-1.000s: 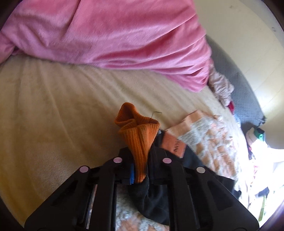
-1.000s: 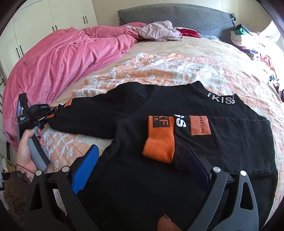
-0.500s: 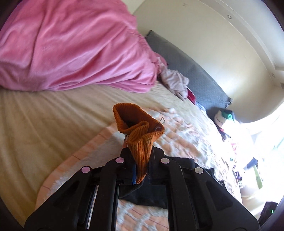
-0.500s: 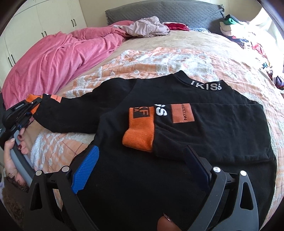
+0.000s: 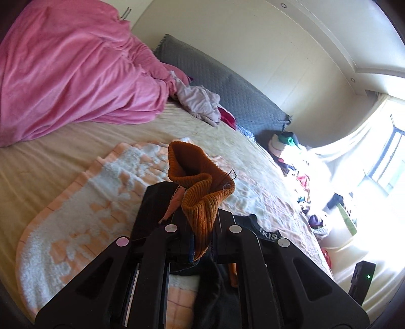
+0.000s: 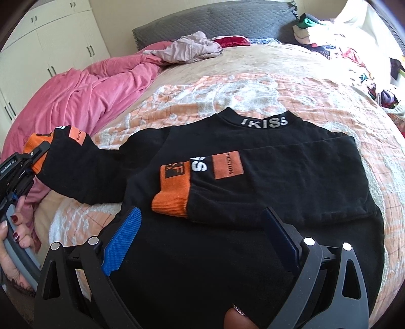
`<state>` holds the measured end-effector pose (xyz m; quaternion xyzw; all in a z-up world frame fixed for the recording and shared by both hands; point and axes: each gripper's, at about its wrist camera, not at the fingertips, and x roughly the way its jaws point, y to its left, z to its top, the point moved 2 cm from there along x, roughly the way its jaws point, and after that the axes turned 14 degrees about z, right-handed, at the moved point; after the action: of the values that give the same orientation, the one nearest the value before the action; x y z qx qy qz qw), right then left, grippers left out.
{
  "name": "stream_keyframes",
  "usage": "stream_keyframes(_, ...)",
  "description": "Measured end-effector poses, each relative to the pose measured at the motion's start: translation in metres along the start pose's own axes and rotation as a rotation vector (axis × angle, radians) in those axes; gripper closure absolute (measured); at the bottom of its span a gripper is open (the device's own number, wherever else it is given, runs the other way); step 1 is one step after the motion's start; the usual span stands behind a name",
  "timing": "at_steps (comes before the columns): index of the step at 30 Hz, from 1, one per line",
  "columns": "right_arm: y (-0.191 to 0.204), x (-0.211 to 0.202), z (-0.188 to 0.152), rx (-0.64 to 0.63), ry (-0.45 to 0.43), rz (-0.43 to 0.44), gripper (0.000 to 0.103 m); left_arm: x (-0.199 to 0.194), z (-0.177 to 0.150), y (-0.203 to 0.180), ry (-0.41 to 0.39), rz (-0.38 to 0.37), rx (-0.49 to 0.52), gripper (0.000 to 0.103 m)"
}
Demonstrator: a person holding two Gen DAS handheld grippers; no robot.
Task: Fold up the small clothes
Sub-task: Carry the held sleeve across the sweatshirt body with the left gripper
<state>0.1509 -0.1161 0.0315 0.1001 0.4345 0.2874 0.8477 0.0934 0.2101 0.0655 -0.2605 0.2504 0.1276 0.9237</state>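
Open lanes: bare beige sheet [image 5: 63, 162] between the pink duvet [image 5: 71, 70] and the peach-white blanket [image 6: 227, 91] — flat, nothing on it. Blanket strip beyond the black top's [image 6: 227, 253] collar is also free.

Obstacles: duvet heaped high along the bed's wardrobe side; crumpled pale garment [image 6: 189, 48] and a red item [image 6: 233, 40] against the grey headboard [image 6: 215, 22]; clothes pile [image 6: 367, 63] crowding the window-side edge. Folded sleeve with orange cuff [image 6: 172, 197] sits just ahead of the right gripper [image 6: 200, 240] — jaws wide apart, nothing between them.
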Motion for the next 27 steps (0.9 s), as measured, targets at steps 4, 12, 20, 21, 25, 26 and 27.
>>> stream_keyframes(4, -0.011, -0.012, -0.001, 0.025, -0.026, -0.010, 0.008, -0.001, -0.008, -0.020, 0.018, -0.031, 0.038, 0.100)
stream_keyframes(12, -0.034, -0.029, -0.004, 0.088, -0.061, -0.021, 0.008, 0.008, -0.033, -0.058, 0.087, -0.087, 0.135, 0.100)
stream_keyframes(20, -0.052, -0.042, -0.008, 0.136, -0.087, -0.036, 0.008, 0.021, -0.058, -0.084, 0.155, -0.119, 0.202, 0.100)
stream_keyframes(21, -0.055, -0.044, -0.008, 0.145, -0.092, -0.035, 0.008, 0.023, -0.061, -0.087, 0.165, -0.124, 0.209, 0.100)
stream_keyframes(25, -0.064, -0.049, -0.009, 0.173, -0.102, -0.041, 0.008, 0.031, -0.074, -0.097, 0.207, -0.135, 0.242, 0.100)
stream_keyframes(26, -0.066, -0.049, -0.010, 0.179, -0.104, -0.043, 0.008, 0.033, -0.078, -0.099, 0.217, -0.137, 0.248, 0.100)
stream_keyframes(27, -0.068, -0.050, -0.010, 0.185, -0.106, -0.046, 0.008, 0.035, -0.081, -0.100, 0.225, -0.139, 0.254, 0.100)
